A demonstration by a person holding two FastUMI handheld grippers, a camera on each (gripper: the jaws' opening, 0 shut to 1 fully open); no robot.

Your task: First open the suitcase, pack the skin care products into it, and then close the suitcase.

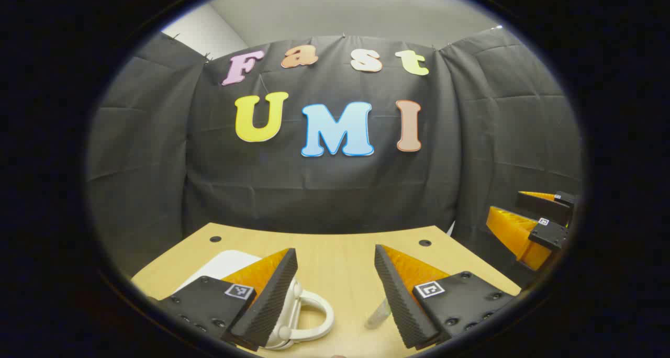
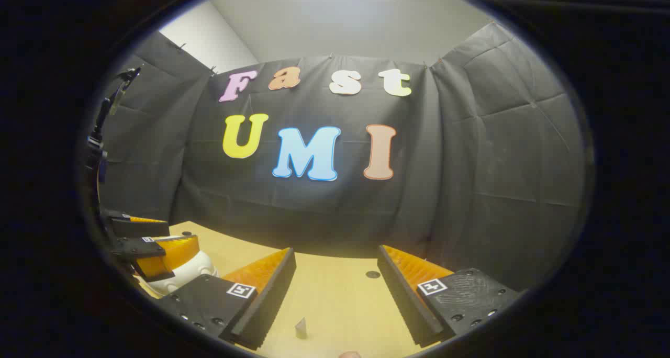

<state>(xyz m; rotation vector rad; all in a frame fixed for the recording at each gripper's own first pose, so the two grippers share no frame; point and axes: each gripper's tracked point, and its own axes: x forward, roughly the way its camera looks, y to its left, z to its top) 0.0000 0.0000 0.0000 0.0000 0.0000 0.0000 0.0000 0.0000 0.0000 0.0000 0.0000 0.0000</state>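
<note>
The white suitcase [image 1: 306, 316] lies shut on the wooden table [image 1: 335, 243], its handle facing me, partly under my left gripper's left finger. My left gripper [image 1: 335, 250] hovers open over the table with nothing between its fingers. A small translucent tube [image 1: 378, 314] lies by its right finger. My right gripper [image 2: 336, 250] is open and empty above the table's right part. A small dark tip [image 2: 301, 327] pokes up between its fingers. In the right gripper view the suitcase [image 2: 194, 266] shows under the left gripper [image 2: 180, 231].
Black cloth walls stand close behind the table's far edge [image 1: 324, 231]. Two dark round holes [image 1: 425, 242] mark the tabletop near the back. The right gripper [image 1: 506, 202] hangs off the table's right side in the left gripper view.
</note>
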